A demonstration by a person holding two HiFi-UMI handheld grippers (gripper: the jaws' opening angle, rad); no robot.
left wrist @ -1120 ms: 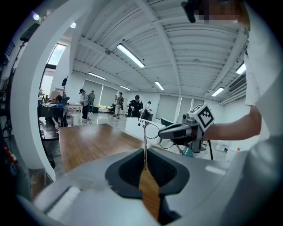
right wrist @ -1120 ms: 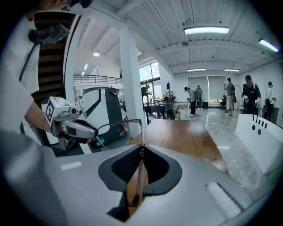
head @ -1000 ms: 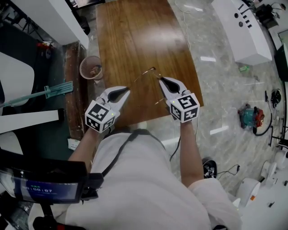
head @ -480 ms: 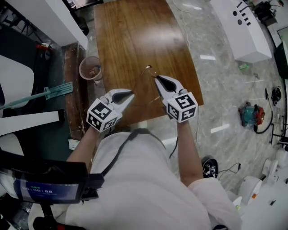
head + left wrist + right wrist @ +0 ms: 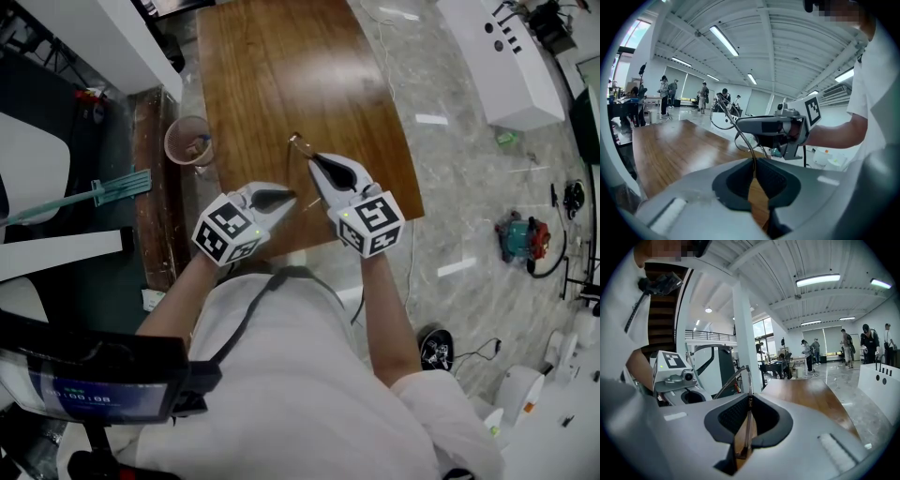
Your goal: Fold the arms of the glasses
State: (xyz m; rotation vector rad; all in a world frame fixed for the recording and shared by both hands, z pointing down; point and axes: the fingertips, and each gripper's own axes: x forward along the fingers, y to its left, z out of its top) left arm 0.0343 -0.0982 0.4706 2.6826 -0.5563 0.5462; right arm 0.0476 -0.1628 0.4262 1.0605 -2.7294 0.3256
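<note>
Thin wire-framed glasses (image 5: 298, 142) hang in the air over the front part of the wooden table (image 5: 281, 75), held between both grippers. My right gripper (image 5: 314, 159) is shut on the front frame, which stands edge-on between its pads (image 5: 749, 383). My left gripper (image 5: 289, 197) is shut on the end of one thin arm (image 5: 739, 134), which runs up from its jaws toward the lenses. The two grippers stand close together, tips nearly meeting. In the left gripper view the right gripper (image 5: 773, 126) is just ahead; in the right gripper view the left gripper (image 5: 682, 380) sits at the left.
A pink cup (image 5: 190, 141) stands by the table's left edge. A teal brush (image 5: 103, 192) lies on the dark floor at the left. The table's front edge is just under the grippers. White benches and several people stand further off in the hall.
My left gripper has moved right, toward the right gripper, swinging the held arm in. The right gripper and the glasses have shifted a little left and away from me.
</note>
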